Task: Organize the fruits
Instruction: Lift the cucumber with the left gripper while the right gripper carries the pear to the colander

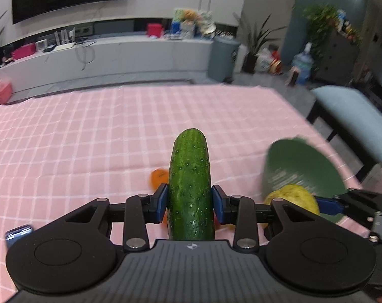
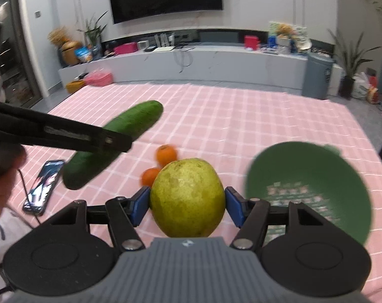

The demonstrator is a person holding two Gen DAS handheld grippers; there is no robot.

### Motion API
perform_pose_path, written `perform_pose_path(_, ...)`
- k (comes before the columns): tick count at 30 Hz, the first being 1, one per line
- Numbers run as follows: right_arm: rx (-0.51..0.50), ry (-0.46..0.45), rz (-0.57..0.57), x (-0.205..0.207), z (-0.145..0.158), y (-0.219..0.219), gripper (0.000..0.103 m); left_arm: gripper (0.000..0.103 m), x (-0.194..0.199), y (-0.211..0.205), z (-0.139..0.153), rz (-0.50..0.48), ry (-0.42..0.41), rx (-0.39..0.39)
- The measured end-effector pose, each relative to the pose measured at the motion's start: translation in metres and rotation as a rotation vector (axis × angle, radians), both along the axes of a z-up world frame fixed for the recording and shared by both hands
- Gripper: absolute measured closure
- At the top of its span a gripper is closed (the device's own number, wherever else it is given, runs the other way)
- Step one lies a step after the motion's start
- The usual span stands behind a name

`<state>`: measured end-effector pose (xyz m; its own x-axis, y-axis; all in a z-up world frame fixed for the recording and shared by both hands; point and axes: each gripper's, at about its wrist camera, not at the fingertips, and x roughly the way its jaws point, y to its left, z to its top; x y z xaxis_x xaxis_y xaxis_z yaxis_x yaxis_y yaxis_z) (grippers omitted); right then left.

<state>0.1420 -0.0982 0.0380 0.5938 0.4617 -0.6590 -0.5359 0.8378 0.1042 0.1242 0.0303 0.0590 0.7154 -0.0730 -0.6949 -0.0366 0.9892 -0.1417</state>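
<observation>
My left gripper (image 1: 190, 202) is shut on a green cucumber (image 1: 191, 181) and holds it above the pink checked tablecloth (image 1: 90, 131); the cucumber (image 2: 120, 136) also shows at the left of the right wrist view. My right gripper (image 2: 187, 205) is shut on a yellow-green pear (image 2: 188, 197), which also shows in the left wrist view (image 1: 294, 197). A green bowl (image 2: 309, 189) stands to the right of the pear; it shows in the left wrist view too (image 1: 302, 166). Two oranges (image 2: 167, 154) (image 2: 149, 176) lie on the cloth beyond the pear, and one orange (image 1: 158, 176) shows beside the cucumber.
A phone (image 2: 43, 184) lies on the cloth at the left, with a cable. A light blue bench (image 1: 355, 116) stands by the table's right edge. A TV cabinet (image 2: 191, 63) and a grey bin (image 2: 317, 75) stand beyond the far edge.
</observation>
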Motion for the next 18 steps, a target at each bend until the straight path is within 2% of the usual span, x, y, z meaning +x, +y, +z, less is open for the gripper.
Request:
perform_pose_path(4,-0.014,-0.010,-0.032,0.010,0.010,-0.026,0.042,0.062,0.014,-0.024,0.011,-0.055,-0.023,-0.055)
perform_pose_path(9,-0.077,-0.023,-0.049,0.027,0.016,-0.054,0.042,0.062,0.035,-0.055,0.014,-0.119,-0.020,-0.122)
perform_pose_path(18,-0.190,0.011,-0.051,0.064,0.002,-0.083,0.042,0.062,0.080,-0.099,0.002,-0.189,0.005,-0.183)
